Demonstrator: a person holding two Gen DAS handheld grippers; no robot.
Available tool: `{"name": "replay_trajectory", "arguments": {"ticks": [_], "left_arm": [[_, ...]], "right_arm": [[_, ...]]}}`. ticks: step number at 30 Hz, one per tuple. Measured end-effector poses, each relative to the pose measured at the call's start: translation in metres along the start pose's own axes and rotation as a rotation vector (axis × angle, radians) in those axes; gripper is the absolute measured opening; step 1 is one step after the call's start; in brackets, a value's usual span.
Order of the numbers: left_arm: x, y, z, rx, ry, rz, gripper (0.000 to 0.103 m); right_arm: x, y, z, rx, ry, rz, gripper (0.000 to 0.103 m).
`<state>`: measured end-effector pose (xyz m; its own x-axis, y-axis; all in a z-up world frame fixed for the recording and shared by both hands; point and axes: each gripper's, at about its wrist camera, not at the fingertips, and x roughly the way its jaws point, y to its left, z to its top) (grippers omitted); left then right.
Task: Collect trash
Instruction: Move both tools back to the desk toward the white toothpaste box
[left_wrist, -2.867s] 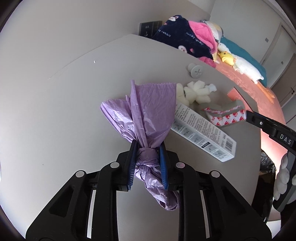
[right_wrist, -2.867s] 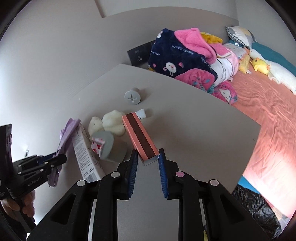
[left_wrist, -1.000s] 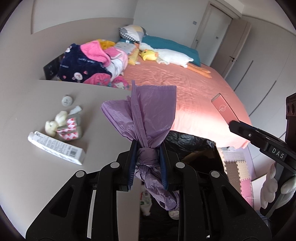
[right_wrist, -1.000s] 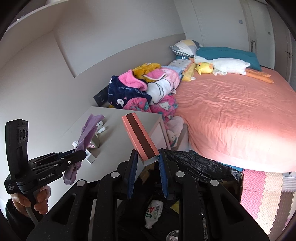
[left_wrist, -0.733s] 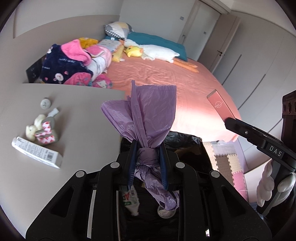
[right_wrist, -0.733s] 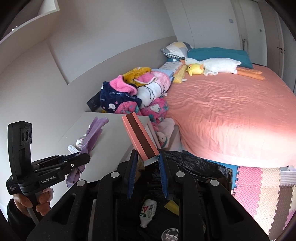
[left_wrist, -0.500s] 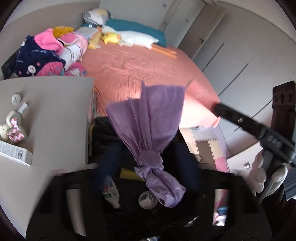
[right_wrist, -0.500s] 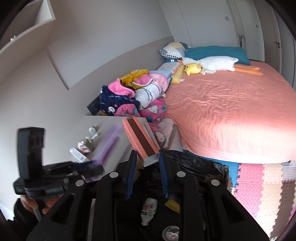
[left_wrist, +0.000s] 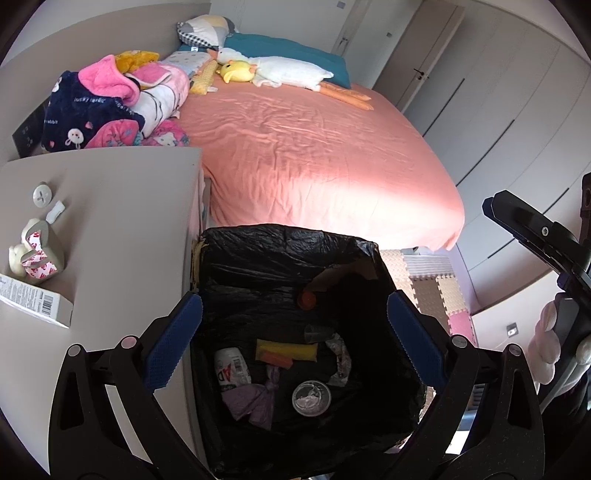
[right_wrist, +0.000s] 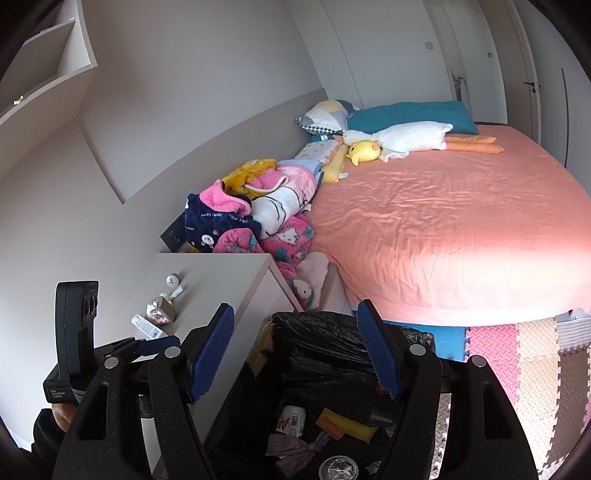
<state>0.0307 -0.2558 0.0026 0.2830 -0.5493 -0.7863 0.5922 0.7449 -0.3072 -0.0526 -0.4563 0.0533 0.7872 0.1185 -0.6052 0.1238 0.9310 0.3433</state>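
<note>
My left gripper (left_wrist: 293, 332) is open and empty above a bin lined with a black bag (left_wrist: 280, 243). The knotted purple bag (left_wrist: 255, 400) lies on the bin's bottom beside a white bottle (left_wrist: 232, 371), a yellow and orange wrapper (left_wrist: 286, 350) and a round lid (left_wrist: 311, 398). My right gripper (right_wrist: 295, 349) is also open and empty above the same bin (right_wrist: 317, 332); the purple bag (right_wrist: 295, 452) shows below it. On the grey table (left_wrist: 122, 229) remain a white box (left_wrist: 33, 301), a red-patterned wrapper (left_wrist: 37, 254) and small white pieces (left_wrist: 40, 195).
A bed with a salmon sheet (left_wrist: 314, 155) lies beyond the bin, with piled blankets (left_wrist: 99, 107) and plush toys (left_wrist: 273, 70). Foam floor mats (right_wrist: 517, 354) lie to the right. The left gripper's body (right_wrist: 74, 332) shows at the left of the right wrist view.
Both grippers swung from the table to above the bin and opened. The purple bag and the pink-brown box left the jaws; the purple bag now lies in the bin.
</note>
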Motion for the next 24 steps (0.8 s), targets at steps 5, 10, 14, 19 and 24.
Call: {"name": "replay_trajectory", "arguments": {"ticks": [5,10,14,19,24], "left_arm": [[-0.002,0.005,-0.002,-0.015,0.005,0.023,0.096],[-0.007,0.015,-0.006,-0.041,0.003,0.048,0.096],[-0.013,0.026,-0.010,-0.064,-0.002,0.071,0.096],[-0.021,0.041,-0.018,-0.099,-0.008,0.103,0.096],[-0.030,0.058,-0.027,-0.136,-0.014,0.131,0.096]], "right_arm": [[0.006,0.006,-0.001,-0.009,0.014,0.015,0.070],[0.017,0.014,-0.001,-0.020,0.033,0.039,0.070],[0.025,0.023,-0.002,-0.033,0.046,0.061,0.070],[0.037,0.037,-0.003,-0.052,0.065,0.092,0.070],[0.050,0.054,-0.006,-0.074,0.091,0.122,0.070]]}}
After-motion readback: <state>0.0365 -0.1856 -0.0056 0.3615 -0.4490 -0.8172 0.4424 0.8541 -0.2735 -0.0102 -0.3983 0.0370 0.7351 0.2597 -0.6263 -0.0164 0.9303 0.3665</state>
